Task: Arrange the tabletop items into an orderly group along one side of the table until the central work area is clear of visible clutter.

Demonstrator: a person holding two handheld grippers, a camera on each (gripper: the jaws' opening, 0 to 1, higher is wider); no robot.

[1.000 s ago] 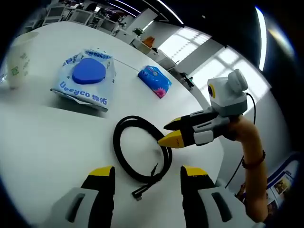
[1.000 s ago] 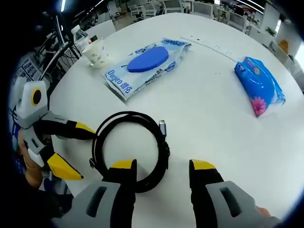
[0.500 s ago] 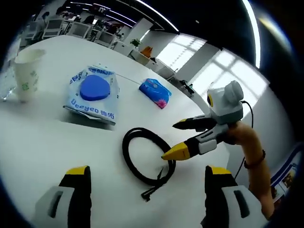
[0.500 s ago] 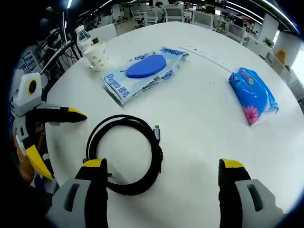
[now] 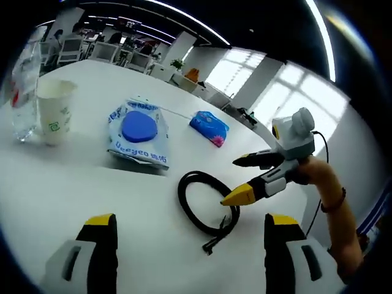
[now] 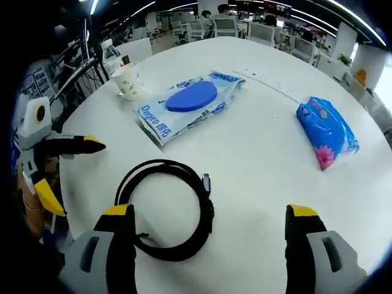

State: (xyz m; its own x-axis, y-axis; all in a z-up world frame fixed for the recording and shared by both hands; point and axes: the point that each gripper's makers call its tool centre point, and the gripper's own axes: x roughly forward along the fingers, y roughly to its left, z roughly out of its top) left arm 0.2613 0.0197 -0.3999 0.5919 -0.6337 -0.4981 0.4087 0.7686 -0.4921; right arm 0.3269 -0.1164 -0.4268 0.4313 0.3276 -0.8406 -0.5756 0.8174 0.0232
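Both grippers, left (image 5: 184, 260) and right (image 6: 208, 242), now wide open, empty (cable (image 6: 165, 208) released, probably); cable lies mid-table, uncleared.

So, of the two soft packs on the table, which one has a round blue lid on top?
The larger white and blue wipes pack, lying near the paper cup. The smaller blue tissue pack has a pink flower print and no lid.

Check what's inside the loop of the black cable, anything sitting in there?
Inside the coiled black cable there is just bare white table; nothing sits in the loop. Its plug end rests on the coil's edge. Whatever lies under the cable itself is covered.
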